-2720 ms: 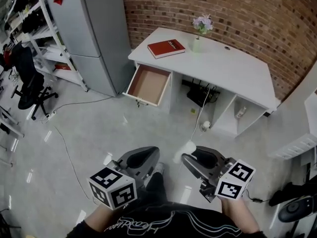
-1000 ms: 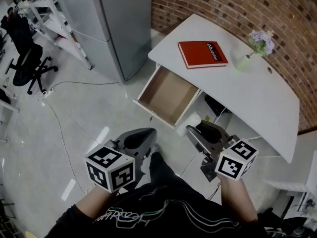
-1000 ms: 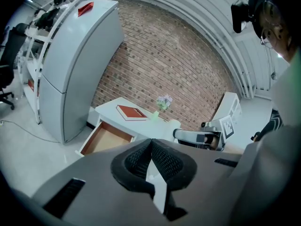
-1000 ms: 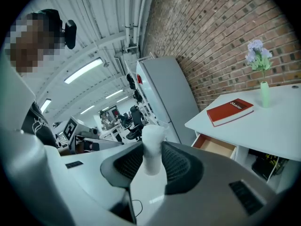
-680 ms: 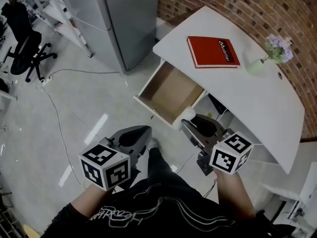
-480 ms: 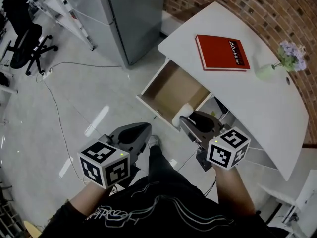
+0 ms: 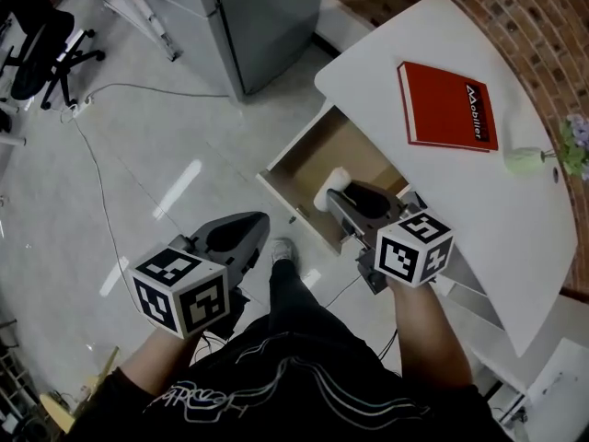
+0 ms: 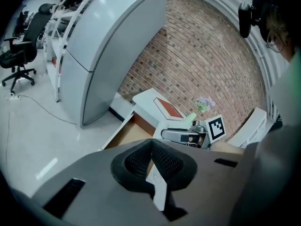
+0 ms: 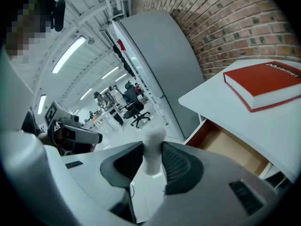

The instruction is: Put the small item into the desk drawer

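White and stubby, the small item (image 7: 332,183) is pinched in our right hand-held gripper (image 7: 337,199), the dark pads pressed on either side of it and kept partly apart by its width. Through the right gripper view we see it standing upright in the grip, its rounded top poking out past the fingertips (image 9: 176,163). From the head view it shows over the front end of the open desk drawer (image 7: 324,151), just inside the front panel, with the drawer's bare brown bottom stretching away behind it; how high it hangs above that bottom we cannot tell. In the right gripper view the drawer's hollow opens to the right of the item and beyond it, under the edge of the white worktop (image 7: 515,210). Over on the other side, our left hand-held gripper (image 7: 248,231) is clenched, pads meeting with nothing between them, and it hangs over the pale floor (image 7: 138,155), well apart from the drawer. Up on the worktop a red book (image 7: 448,106) lies flat, and a pale green vase (image 7: 526,159) stands near it. A grey cabinet (image 7: 267,12) stands beyond the drawer.
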Action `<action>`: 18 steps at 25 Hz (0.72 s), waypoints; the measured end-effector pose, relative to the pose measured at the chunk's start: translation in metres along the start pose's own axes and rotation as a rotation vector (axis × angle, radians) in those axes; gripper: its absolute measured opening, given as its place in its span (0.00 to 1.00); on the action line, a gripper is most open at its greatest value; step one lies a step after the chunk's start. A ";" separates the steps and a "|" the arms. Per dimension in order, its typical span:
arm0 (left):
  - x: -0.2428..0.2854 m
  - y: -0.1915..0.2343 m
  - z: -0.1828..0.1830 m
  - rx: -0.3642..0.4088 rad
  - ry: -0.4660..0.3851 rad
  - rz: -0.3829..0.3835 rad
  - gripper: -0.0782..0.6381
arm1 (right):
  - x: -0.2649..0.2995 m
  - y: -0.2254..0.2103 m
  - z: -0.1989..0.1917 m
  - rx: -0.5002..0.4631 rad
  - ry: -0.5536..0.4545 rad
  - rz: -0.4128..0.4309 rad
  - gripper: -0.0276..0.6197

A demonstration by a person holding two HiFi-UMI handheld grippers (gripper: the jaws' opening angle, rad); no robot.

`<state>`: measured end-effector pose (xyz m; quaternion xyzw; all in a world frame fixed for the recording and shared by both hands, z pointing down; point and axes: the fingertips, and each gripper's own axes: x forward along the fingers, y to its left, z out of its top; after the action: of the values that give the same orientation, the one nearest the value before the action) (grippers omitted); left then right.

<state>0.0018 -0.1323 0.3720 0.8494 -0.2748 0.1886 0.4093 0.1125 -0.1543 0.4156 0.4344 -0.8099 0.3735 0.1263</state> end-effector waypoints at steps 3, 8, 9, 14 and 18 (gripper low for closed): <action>0.010 0.023 0.005 -0.031 0.000 0.021 0.14 | 0.025 -0.019 -0.001 -0.029 0.041 -0.020 0.25; 0.018 0.062 0.012 -0.078 -0.010 0.059 0.14 | 0.065 -0.043 -0.011 -0.079 0.120 -0.039 0.25; 0.019 0.069 0.013 -0.086 -0.012 0.065 0.14 | 0.072 -0.048 -0.015 -0.091 0.138 -0.043 0.25; 0.026 0.093 0.010 -0.125 -0.020 0.088 0.14 | 0.106 -0.075 -0.037 -0.149 0.231 -0.072 0.25; 0.030 0.103 0.005 -0.149 -0.016 0.108 0.14 | 0.131 -0.095 -0.062 -0.184 0.307 -0.071 0.25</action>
<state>-0.0384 -0.1989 0.4461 0.8020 -0.3368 0.1825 0.4583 0.1033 -0.2228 0.5746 0.3871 -0.7961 0.3550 0.3006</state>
